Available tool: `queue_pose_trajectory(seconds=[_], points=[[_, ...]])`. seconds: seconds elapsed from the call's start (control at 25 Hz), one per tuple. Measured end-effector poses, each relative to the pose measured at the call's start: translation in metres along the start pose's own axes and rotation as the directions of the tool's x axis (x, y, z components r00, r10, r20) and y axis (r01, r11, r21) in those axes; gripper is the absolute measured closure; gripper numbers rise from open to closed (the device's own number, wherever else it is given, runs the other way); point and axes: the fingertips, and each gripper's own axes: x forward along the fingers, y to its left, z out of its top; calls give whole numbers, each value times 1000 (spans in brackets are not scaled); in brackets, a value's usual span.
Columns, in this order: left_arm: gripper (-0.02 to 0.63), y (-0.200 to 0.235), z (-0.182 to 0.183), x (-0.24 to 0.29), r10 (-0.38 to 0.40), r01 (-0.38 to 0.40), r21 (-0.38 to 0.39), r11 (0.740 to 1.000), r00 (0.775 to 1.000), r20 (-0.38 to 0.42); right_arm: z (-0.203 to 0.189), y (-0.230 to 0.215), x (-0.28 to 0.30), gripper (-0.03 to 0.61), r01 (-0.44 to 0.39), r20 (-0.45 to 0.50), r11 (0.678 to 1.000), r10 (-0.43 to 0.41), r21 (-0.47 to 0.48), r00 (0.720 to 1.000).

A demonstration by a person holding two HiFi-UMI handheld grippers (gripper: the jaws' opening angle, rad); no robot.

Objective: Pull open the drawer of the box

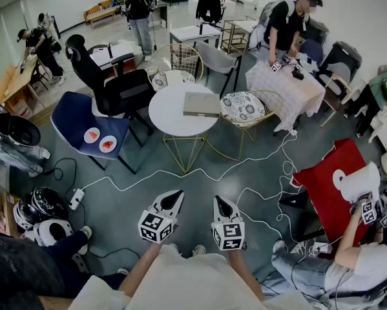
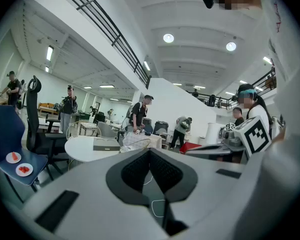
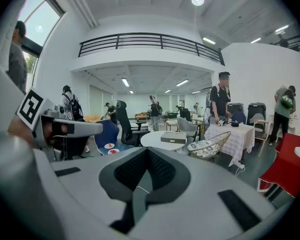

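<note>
Both grippers, left (image 1: pixel 177 195) and right (image 1: pixel 218 200), have their jaws pressed together, empty. Box (image 1: pixel 201 104) sits on round table (image 1: pixel 169 118), well apart. Approach pending; the next move calls for closing in and locating the drawer front.

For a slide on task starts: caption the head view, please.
Left gripper and right gripper, both shut and empty, point toward the grey box on the round white table ahead.

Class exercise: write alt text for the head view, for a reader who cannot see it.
The left gripper and right gripper, both shut and empty, are held side by side and point toward a round white table bearing a flat grey box. A blue chair with two small plates stands left of the table.
</note>
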Motion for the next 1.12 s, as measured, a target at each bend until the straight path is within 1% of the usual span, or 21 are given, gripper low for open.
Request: queue_pose_trajectory(seconds=[0.2, 0.48, 0.76, 1.12], points=[[603, -3, -6, -4, 2, -2, -5, 1000, 1000, -8, -2, 3, -3, 563, -4, 4, 1000, 4, 0, 1000], [603, -7, -6, 2, 12, -12, -6, 1000, 1000, -8, -3, -5, -3, 563, -18, 11, 1000, 18, -1, 1000], [603, -12, -9, 9, 31, -31, -13, 999, 999, -11, -5, -11, -2, 563, -51, 3, 999, 51, -5, 999], [602, -29, -12, 29, 60, -60, -5, 998, 998, -11, -14, -36, -5, 563, -80, -9, 997, 80, -13, 997]])
